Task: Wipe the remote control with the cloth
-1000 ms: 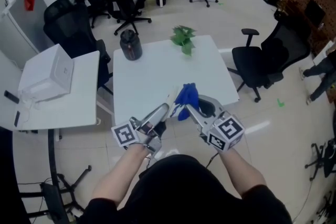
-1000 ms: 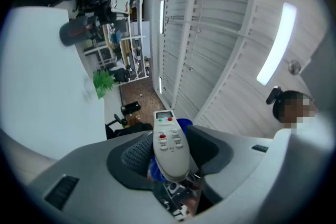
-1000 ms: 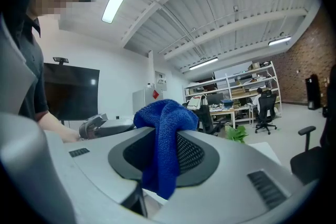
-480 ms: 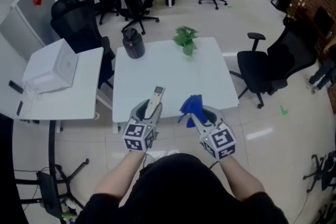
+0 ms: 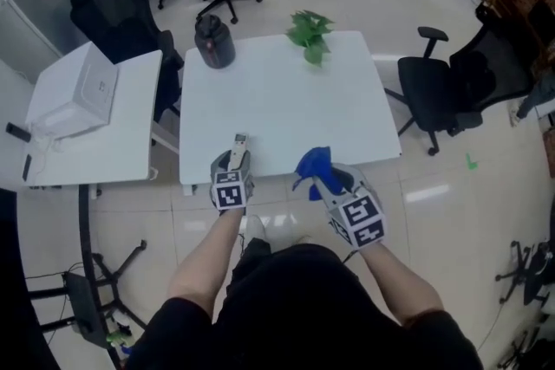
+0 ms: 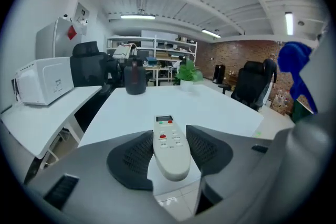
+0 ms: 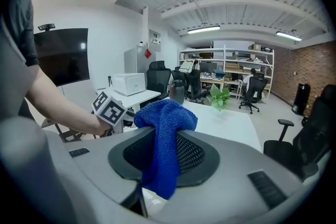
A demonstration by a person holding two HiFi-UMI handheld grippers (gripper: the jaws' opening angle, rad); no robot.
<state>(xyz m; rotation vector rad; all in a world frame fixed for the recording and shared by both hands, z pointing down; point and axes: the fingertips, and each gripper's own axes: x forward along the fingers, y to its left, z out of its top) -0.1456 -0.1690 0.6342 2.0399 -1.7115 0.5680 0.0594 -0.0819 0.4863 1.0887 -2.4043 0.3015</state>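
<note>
My left gripper is shut on the white remote control, whose buttons and small display face up and whose far end points over the white table. In the head view the remote control sticks out past the jaws at the table's near edge. My right gripper is shut on the blue cloth, which bunches above the jaws and hangs below them in the right gripper view. The two grippers are apart, side by side at the table's front edge.
A dark jug and a small green plant stand at the table's far side. A second white table with a white appliance is at the left. Black office chairs stand around.
Both grippers have drawn apart: the left one has swung the remote from slanting toward the cloth to pointing straight ahead. The right one holds the cloth further right. The view has shifted.
</note>
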